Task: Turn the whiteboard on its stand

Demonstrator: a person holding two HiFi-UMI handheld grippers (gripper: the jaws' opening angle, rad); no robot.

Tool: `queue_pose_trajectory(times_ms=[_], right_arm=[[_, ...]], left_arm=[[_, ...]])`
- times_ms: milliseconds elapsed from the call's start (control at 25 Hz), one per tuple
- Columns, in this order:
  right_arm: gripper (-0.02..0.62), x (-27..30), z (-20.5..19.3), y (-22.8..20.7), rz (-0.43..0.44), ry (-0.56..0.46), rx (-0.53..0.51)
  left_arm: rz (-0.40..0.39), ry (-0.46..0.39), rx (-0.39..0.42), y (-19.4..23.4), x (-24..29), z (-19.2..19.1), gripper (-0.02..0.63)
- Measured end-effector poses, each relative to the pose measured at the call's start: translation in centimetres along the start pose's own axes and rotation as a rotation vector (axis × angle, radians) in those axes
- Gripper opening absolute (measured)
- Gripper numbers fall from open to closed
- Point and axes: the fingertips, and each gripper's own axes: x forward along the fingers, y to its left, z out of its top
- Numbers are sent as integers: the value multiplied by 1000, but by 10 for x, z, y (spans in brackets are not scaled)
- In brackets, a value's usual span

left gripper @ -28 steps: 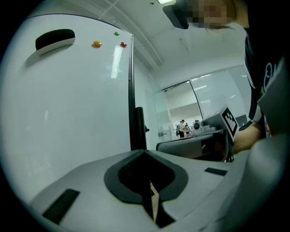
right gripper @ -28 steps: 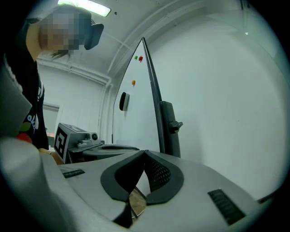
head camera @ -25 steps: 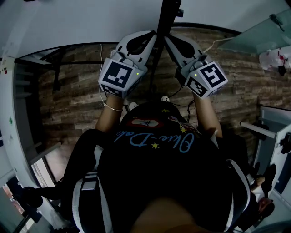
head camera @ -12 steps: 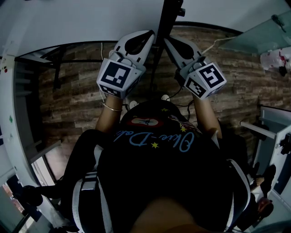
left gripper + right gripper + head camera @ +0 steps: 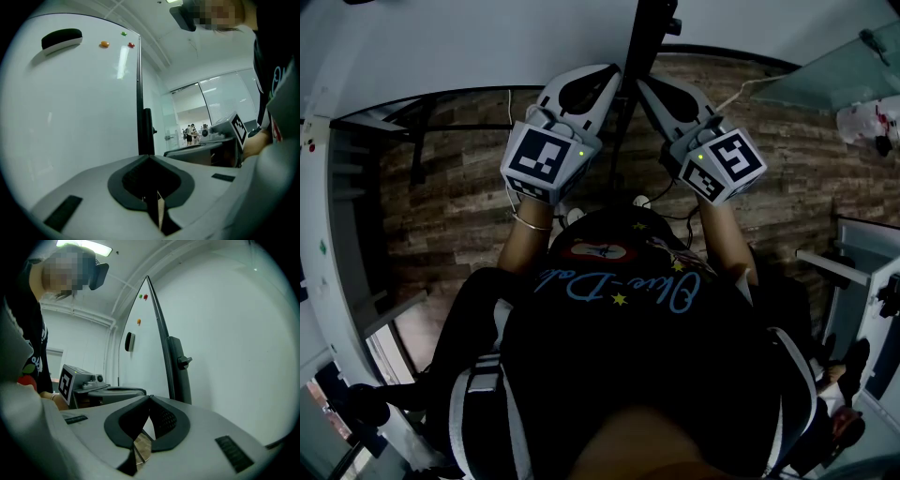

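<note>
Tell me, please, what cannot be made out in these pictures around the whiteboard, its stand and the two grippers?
- Head view: the stand's post is cut off by the top edge, and the person hides its foot.
- Left gripper view: the shut jaws of the left gripper cover whether they pinch the frame of the whiteboard; distant people are too small.
- Right gripper view: the right gripper likewise hides its own contact.

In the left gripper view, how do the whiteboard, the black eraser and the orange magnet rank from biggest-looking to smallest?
1. whiteboard, fills most of the view
2. eraser
3. orange magnet, a small dot
</note>
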Motion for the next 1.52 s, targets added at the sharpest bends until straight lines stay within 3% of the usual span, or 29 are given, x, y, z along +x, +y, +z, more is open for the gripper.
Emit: queue_pose_trajectory(times_ms=[800, 1520], right_arm=[[26, -7, 3, -8, -10, -8, 8], [26, -1, 9, -7, 63, -53, 33]], left_arm=[[-29, -6, 8, -9, 15, 6, -6], [-5, 1, 19, -7, 17, 7, -6]])
